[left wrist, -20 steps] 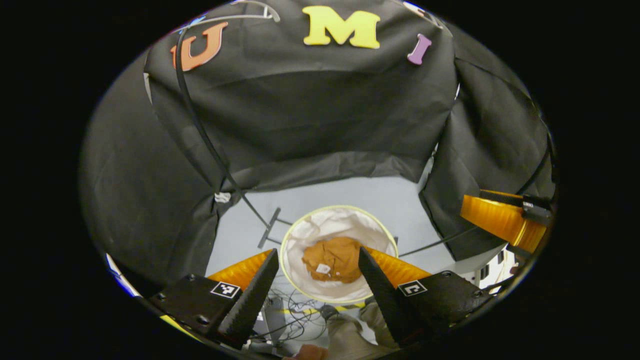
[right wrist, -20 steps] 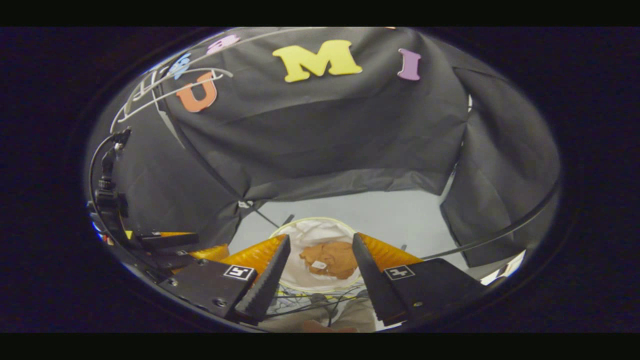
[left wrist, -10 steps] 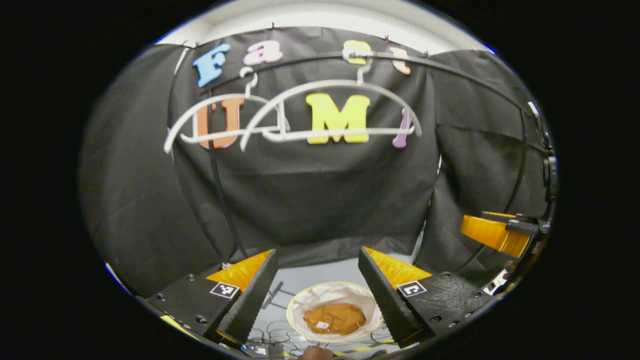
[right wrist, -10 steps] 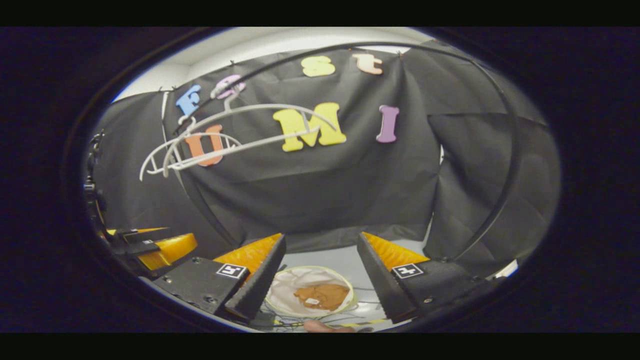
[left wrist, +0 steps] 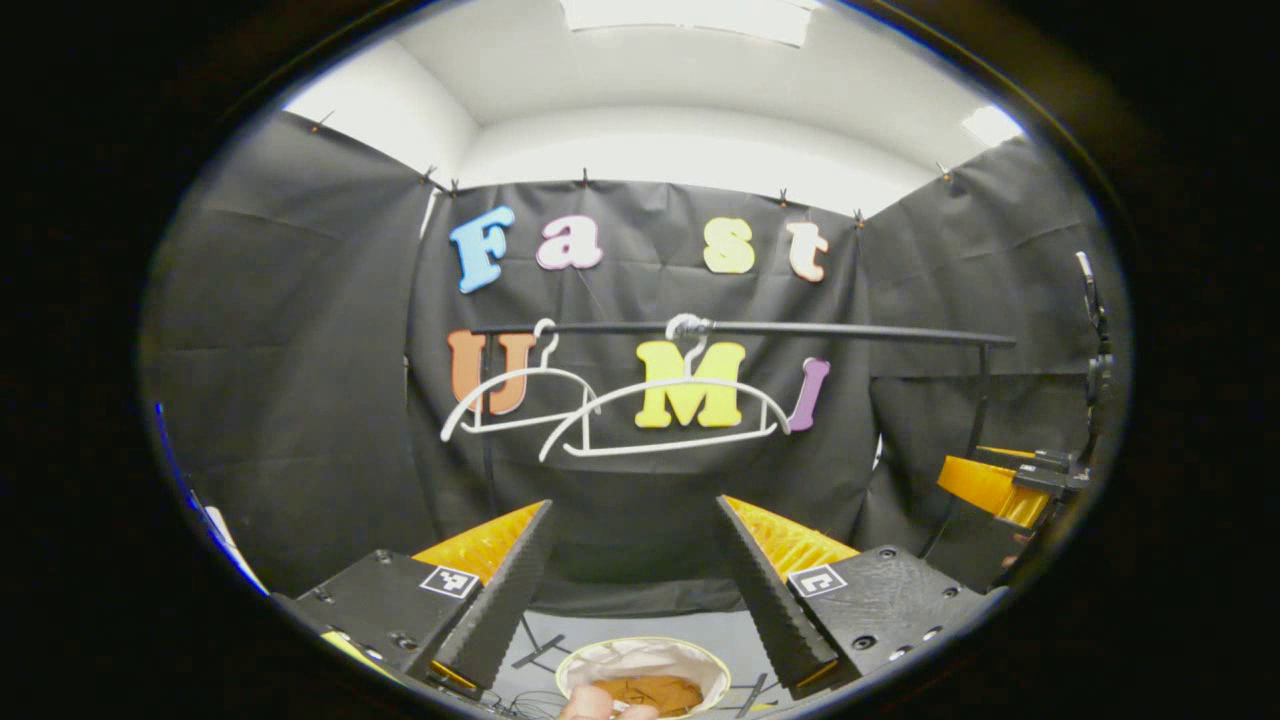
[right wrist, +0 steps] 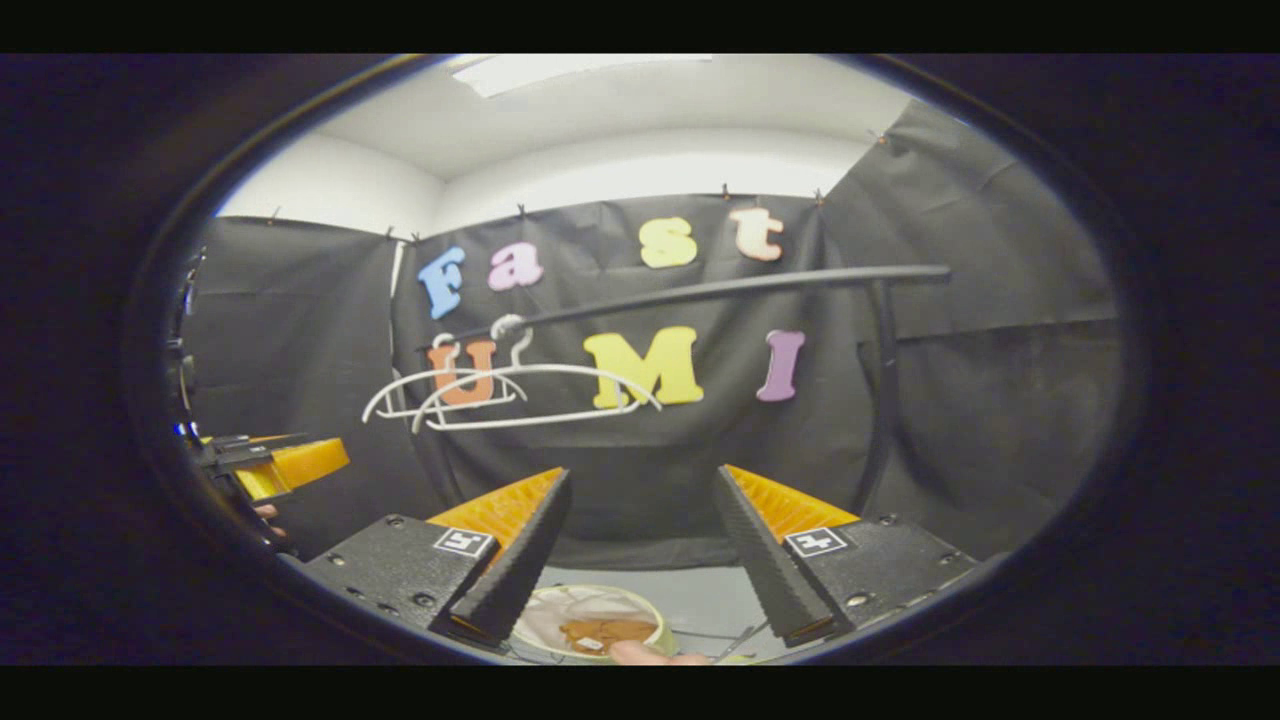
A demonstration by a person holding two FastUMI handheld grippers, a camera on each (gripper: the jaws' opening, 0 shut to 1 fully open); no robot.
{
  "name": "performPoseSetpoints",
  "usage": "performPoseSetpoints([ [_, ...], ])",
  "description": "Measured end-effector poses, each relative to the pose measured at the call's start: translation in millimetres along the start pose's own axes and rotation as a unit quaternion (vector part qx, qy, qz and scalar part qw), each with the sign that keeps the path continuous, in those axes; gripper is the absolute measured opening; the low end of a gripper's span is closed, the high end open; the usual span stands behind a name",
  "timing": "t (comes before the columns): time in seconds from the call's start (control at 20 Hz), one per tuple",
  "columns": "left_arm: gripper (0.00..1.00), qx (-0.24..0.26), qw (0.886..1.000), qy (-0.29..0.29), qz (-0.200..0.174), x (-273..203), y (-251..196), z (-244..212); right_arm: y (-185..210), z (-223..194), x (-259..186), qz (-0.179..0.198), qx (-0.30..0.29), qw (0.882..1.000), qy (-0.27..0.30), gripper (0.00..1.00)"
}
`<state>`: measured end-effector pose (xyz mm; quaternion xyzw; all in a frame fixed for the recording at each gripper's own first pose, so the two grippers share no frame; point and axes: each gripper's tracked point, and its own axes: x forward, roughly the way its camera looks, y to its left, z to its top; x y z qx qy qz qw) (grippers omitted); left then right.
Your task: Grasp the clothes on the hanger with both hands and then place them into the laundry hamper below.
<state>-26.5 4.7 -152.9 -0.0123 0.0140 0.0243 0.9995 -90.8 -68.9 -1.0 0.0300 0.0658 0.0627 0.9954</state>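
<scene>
A brown garment (left wrist: 652, 692) lies in the white-lined laundry hamper (left wrist: 640, 644) on the floor, low at the bottom edge of the left gripper view. In the right gripper view the garment (right wrist: 600, 633) rests in the same hamper (right wrist: 548, 618). Two bare white hangers (left wrist: 670, 446) hang on a black rail (left wrist: 800, 329) ahead. My left gripper (left wrist: 633, 505) is open and holds nothing, well above the hamper. My right gripper (right wrist: 643, 475) is also open and holds nothing. The hangers (right wrist: 540, 368) sit left of centre in the right gripper view.
The rail (right wrist: 720, 288) stands on a black upright post (right wrist: 884, 400) before the black cloth wall. The right gripper (left wrist: 990, 485) shows at the right edge of the left gripper view, the left gripper (right wrist: 285, 465) at the right gripper view's left edge. Cables lie near the hamper.
Both views have swung up from looking down into the hamper to facing the rail and hangers. The garment stays in the hamper and both grippers stay open.
</scene>
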Motion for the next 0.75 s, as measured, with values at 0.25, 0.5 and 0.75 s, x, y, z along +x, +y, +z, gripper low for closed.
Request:
performPoseSetpoints([
  [0.25, 0.98, 0.040, 0.995, -0.073, 0.053, -5, 17, 7, -15, 40, -45, 0.042, -0.001, 0.997, -0.058, 0.92],
  [0.5, 1.00, 0.065, 0.992, -0.080, 0.077, -16, 22, 14, -45, 68, -71, 0.038, 0.016, 0.995, -0.088, 0.92],
  [0.75, 0.99, 0.046, 0.991, -0.114, 0.048, -34, 18, 39, -53, 96, -83, 0.017, 0.002, 0.991, -0.136, 0.92],
])
